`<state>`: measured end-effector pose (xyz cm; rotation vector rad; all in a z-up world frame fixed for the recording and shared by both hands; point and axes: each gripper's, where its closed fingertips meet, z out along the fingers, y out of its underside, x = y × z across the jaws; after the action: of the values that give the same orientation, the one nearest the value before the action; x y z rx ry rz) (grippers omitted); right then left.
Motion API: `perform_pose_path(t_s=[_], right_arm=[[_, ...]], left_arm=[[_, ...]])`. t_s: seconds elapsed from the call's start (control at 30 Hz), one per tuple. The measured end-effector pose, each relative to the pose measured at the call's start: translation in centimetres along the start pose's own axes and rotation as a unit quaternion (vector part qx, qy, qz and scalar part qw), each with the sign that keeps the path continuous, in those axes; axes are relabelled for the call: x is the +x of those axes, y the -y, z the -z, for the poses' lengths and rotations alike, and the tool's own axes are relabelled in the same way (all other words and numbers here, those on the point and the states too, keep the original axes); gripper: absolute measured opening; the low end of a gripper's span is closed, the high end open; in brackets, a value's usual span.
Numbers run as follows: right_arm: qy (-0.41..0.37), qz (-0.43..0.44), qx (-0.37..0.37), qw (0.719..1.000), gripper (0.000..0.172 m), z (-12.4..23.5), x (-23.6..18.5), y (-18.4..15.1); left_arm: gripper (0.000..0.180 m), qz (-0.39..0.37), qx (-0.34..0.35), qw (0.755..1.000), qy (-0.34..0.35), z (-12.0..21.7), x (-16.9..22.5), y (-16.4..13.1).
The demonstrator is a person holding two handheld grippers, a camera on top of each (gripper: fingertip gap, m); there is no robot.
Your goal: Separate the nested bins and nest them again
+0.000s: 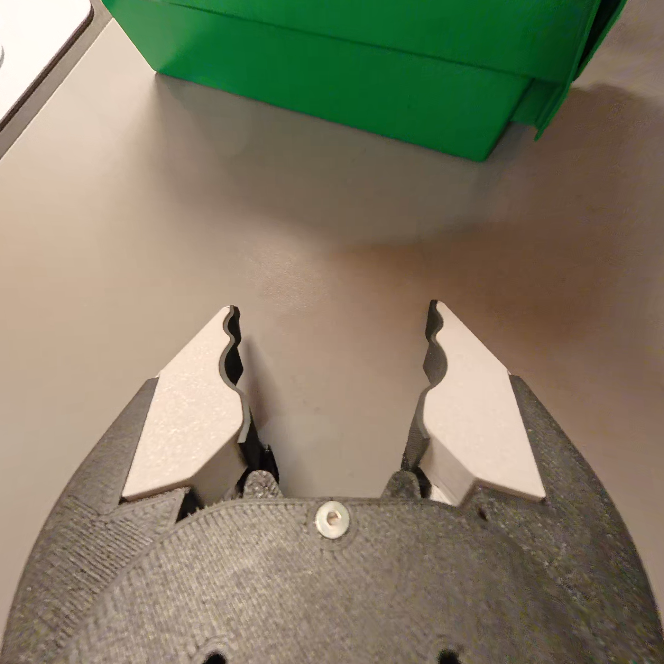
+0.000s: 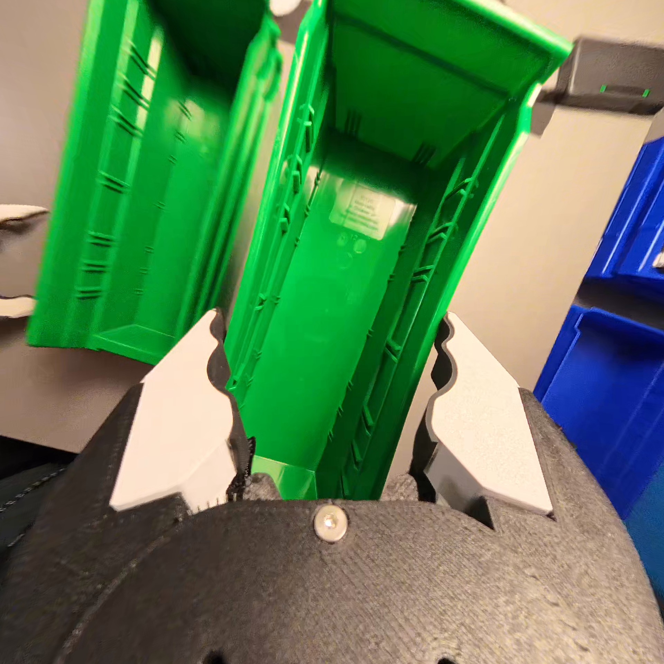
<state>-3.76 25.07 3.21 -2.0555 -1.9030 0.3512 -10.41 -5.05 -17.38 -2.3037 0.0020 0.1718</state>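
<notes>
Over on the left, the left gripper [image 1: 334, 305] hangs above the grey table [image 1: 107, 233] with its fingers wide apart and nothing between them, a little short of the green bin [image 1: 323, 82] resting there. In the right wrist view that same bin [image 2: 143, 179] stands open-side up beside a second green bin [image 2: 341, 305], with a sliver of table showing between them, so the two look separated. The right gripper [image 2: 328, 316] straddles the near end of that second bin, one pad against each outer wall; it appears clamped across the width, though the picture is blurred. Farther right sit blue bins [image 2: 611, 359], well clear of the work. The step now, I'd judge, is nesting them again. To do it well, raise the held bin above the other's rim, line up the long walls, then lower it straight, since the ribbed sides could catch if it goes in skewed. The free gripper could steady the resting bin against sliding.
</notes>
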Motion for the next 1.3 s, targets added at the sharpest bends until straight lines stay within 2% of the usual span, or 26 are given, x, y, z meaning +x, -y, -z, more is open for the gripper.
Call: perform_pose_path(t_s=[0.23,0.5,0.7,0.9,1.17,1.3], right_arm=[[-0.01,-0.02,-0.063,0.998,0.117,-7.7,4.3,-6.6],[-0.022,0.004,-0.066,0.998,0.125,-11.3,4.7,-10.3],[-0.004,0.0,-0.031,1.0,0.127,-10.4,3.5,-10.5],[0.032,-0.012,0.049,0.998,0.127,-6.7,1.6,-9.1],[0.167,0.013,0.181,0.969,0.127,-1.6,-9.1,-10.1],[0.186,0.011,0.218,0.958,0.127,-0.4,-12.1,-9.0]], left_arm=[[0.103,0.002,0.0,1.0,-0.002,0.0,0.0,0.0],[0.103,0.0,0.0,1.0,0.0,0.0,0.0,0.0],[0.105,0.004,-0.002,1.0,0.0,0.1,0.0,-0.1],[0.106,0.005,-0.001,1.0,-0.001,0.1,0.1,-0.1],[0.105,0.021,0.001,1.0,-0.009,0.2,-0.1,-0.1],[0.105,0.023,-0.001,1.0,-0.008,0.2,-0.1,-0.1]])
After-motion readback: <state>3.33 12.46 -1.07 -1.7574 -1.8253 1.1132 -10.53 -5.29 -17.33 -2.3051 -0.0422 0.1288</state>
